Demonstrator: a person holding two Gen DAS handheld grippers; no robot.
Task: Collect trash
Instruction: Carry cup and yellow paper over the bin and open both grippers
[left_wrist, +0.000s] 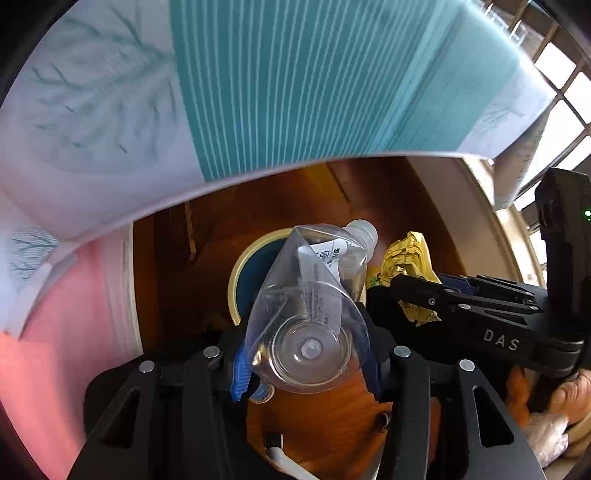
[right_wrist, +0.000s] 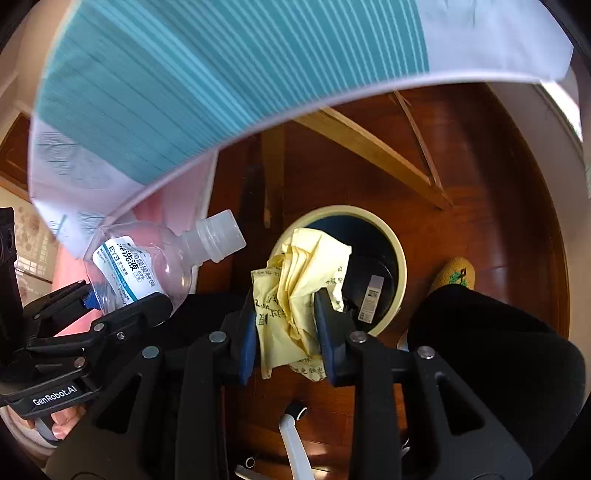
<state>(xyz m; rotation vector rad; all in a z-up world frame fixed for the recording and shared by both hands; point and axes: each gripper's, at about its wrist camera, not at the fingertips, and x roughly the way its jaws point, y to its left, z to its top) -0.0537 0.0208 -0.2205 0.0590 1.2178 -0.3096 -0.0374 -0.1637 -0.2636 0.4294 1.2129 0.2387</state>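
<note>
A crushed clear plastic bottle (left_wrist: 314, 306) with a white label and cap is clamped between the blue pads of my left gripper (left_wrist: 306, 365), base toward the camera. It hangs over a cream-rimmed round bin (left_wrist: 236, 273) on the floor. In the right wrist view my right gripper (right_wrist: 286, 328) is shut on a crumpled yellow paper (right_wrist: 295, 288), held just above the bin (right_wrist: 400, 266), which has a dark inside with a small labelled item in it. The bottle (right_wrist: 147, 266) and the left gripper (right_wrist: 92, 310) show at the left there. The paper (left_wrist: 406, 266) and the right gripper (left_wrist: 424, 299) show at the right in the left wrist view.
A bed edge with a teal-striped and white cover (right_wrist: 184, 92) overhangs the top of both views, pink sheet (left_wrist: 66, 314) below it. Dark wooden floor (right_wrist: 480, 166) surrounds the bin. A foot in a yellow slipper (right_wrist: 454, 277) and a dark trouser leg (right_wrist: 498, 350) stand right of the bin.
</note>
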